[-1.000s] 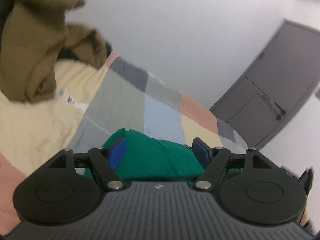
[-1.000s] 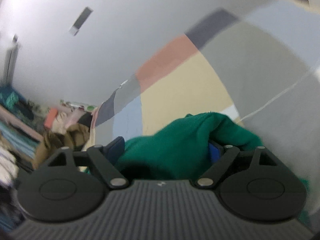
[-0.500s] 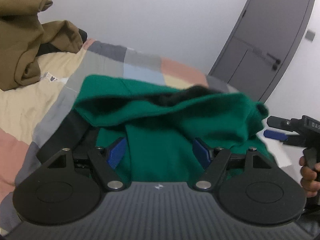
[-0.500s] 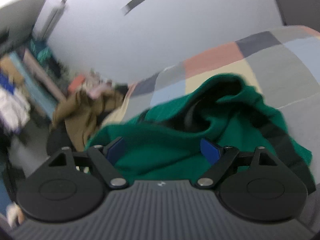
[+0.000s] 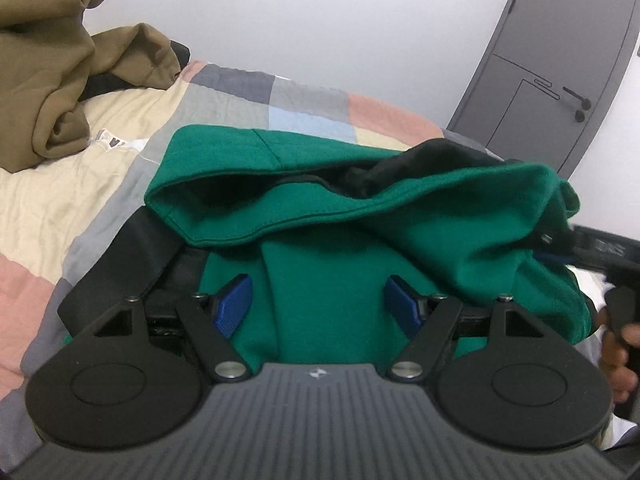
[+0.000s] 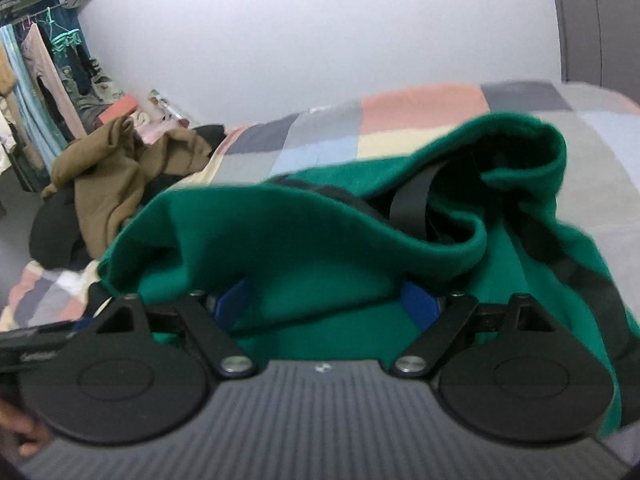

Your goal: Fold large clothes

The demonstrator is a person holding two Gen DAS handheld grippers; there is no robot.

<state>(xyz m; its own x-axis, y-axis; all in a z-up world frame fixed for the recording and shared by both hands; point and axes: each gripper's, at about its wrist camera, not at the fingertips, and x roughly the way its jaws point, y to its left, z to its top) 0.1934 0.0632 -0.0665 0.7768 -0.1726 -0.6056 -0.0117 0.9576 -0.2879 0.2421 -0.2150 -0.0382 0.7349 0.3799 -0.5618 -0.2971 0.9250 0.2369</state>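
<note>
White wall [image 5: 320, 20], grey door [image 5: 560, 60], bed with patchwork quilt [image 5: 304, 100], clothes rack [image 6: 36, 72] at far left.

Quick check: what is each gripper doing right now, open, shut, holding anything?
Left gripper: fingers wide apart, green garment bunched between them; grip cannot be told.
Right gripper: fingers wide apart, same green cloth between them; grip cannot be told.

It was a home bedroom: a patchwork quilt [image 5: 304, 100] covered the bed, clothes hung on a rack [image 6: 44, 76], beside a grey door [image 5: 560, 72]
</note>
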